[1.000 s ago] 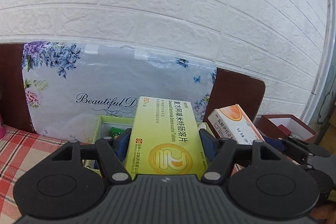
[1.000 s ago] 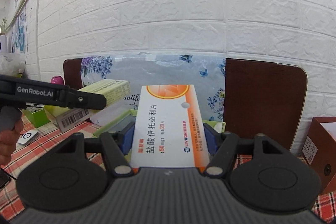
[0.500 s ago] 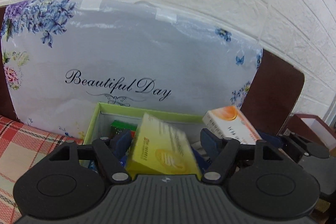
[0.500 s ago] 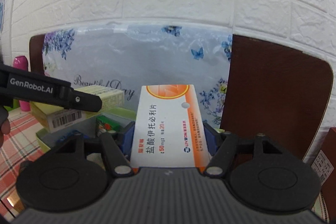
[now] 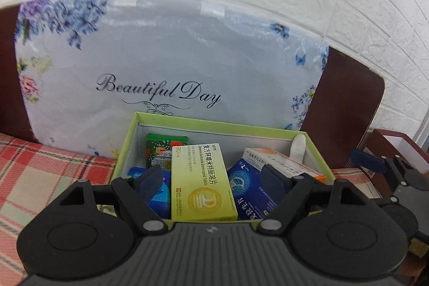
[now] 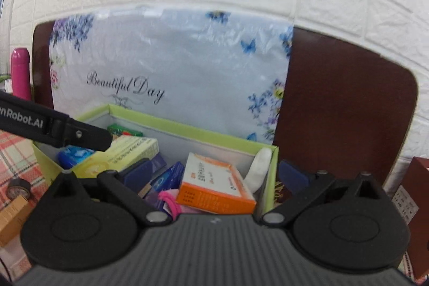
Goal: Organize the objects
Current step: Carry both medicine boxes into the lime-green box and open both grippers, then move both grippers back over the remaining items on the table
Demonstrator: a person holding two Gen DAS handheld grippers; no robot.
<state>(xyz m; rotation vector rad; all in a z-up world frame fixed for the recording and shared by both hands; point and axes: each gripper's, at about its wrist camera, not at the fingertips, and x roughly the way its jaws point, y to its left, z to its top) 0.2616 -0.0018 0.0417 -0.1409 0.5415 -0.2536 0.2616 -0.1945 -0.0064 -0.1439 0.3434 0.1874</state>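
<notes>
1. Right now my left gripper hovers over the green box, which stands on the red checked cloth against a floral board reading "Beautiful Day".
2. Its jaws stand wide and hold nothing; the yellow-green medicine carton lies between the blue pads with clear gaps on both sides, resting on the other packs inside the box.
3. My right gripper is at the box's right end, jaws opening to their widest, one pad inside the box and the other outside its right wall.
4. The orange-and-white carton lies tilted in the box between those pads, touching neither, beside a white rubbery piece leaning in the right corner.
5. Around the two cartons I see a blue carton, a green packet at the back, a blue pack and a pink band.
6. Outside the box: a pink bottle far left, a dark red box to the right.
</notes>
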